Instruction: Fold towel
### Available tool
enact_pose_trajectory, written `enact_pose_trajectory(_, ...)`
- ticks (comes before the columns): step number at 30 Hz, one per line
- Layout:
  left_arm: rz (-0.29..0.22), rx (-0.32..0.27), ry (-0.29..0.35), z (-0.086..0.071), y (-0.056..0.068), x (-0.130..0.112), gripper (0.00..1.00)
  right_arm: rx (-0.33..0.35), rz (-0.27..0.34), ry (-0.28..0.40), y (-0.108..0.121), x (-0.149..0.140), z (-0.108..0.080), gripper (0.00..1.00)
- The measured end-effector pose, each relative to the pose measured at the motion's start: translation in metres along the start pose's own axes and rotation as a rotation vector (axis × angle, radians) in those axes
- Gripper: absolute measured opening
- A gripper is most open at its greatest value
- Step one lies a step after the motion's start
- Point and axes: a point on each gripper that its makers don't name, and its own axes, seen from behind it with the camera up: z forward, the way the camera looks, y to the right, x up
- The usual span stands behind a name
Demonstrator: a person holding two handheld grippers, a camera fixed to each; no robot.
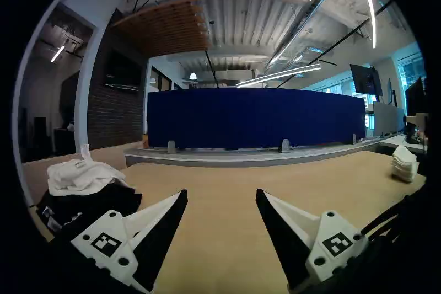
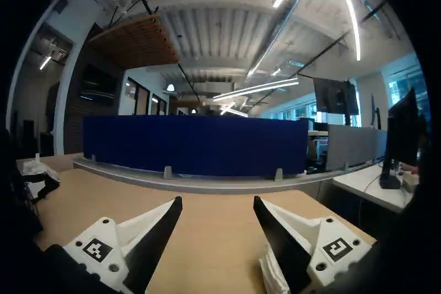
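Observation:
My left gripper (image 1: 221, 193) hangs open above the bare wooden table (image 1: 231, 183), with nothing between its fingers. A crumpled heap of white towels (image 1: 82, 175) lies at the left on top of a dark bin (image 1: 88, 203). A stack of folded white towels (image 1: 405, 164) sits at the table's right edge. My right gripper (image 2: 217, 200) is also open and holds nothing. Folded white towels (image 2: 269, 272) peek out beside and under its right finger. The white towel heap (image 2: 36, 170) appears far to the left in the right gripper view.
A blue divider panel (image 1: 253, 117) on a grey rail closes the table's far side. Beyond the right edge stands another desk (image 2: 369, 183) with a monitor (image 2: 402, 128). The table top (image 2: 215, 228) between both towel piles is plain wood.

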Motion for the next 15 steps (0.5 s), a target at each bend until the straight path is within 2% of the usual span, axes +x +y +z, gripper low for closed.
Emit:
enact_pose_trajectory(9, 0.000, 0.000, 0.000, 0.000, 0.000, -0.001, 0.92, 0.002, 0.037, -0.024, -0.005, -0.047, 0.001, 1.00)
enact_pose_trajectory(15, 0.000, 0.000, 0.000, -0.001, 0.000, 0.000, 0.92, 0.008, 0.047, -0.029, -0.009, -0.061, 0.004, 1.00)
